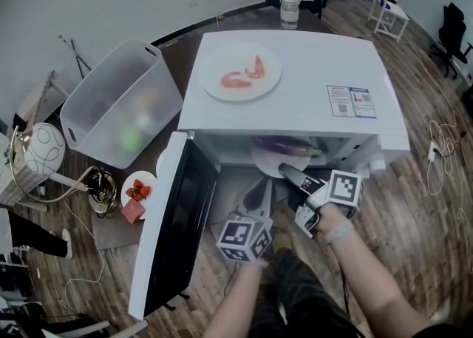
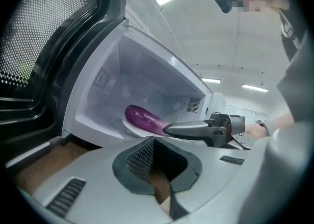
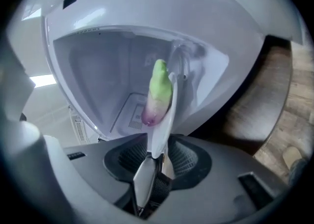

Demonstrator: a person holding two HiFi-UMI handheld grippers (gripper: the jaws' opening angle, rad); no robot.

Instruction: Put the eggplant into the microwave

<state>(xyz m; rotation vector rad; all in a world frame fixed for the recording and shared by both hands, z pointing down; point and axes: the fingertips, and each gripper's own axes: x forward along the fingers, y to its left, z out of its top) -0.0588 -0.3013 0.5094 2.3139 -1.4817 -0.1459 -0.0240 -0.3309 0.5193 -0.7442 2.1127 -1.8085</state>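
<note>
A purple eggplant (image 1: 284,146) (image 2: 144,118) with a green stem end (image 3: 158,83) lies on a white plate (image 1: 264,160) (image 2: 128,126) inside the white microwave (image 1: 295,85). The microwave's door (image 1: 174,233) hangs wide open at the left. My right gripper (image 1: 287,174) (image 3: 157,161) is at the cavity mouth. It is open, and the plate's rim (image 3: 164,125) stands edge-on between its fingers. That gripper also shows in the left gripper view as a grey finger (image 2: 189,130) next to the eggplant. My left gripper (image 1: 259,197) (image 2: 154,166) waits just in front of the opening, open and empty.
On top of the microwave sits a plate of shrimp (image 1: 242,72). A clear plastic bin (image 1: 118,103) stands left of it, with a dish of strawberries (image 1: 138,187) and a white lamp (image 1: 41,148) nearby. A water bottle (image 1: 290,7) stands behind. The floor is wooden.
</note>
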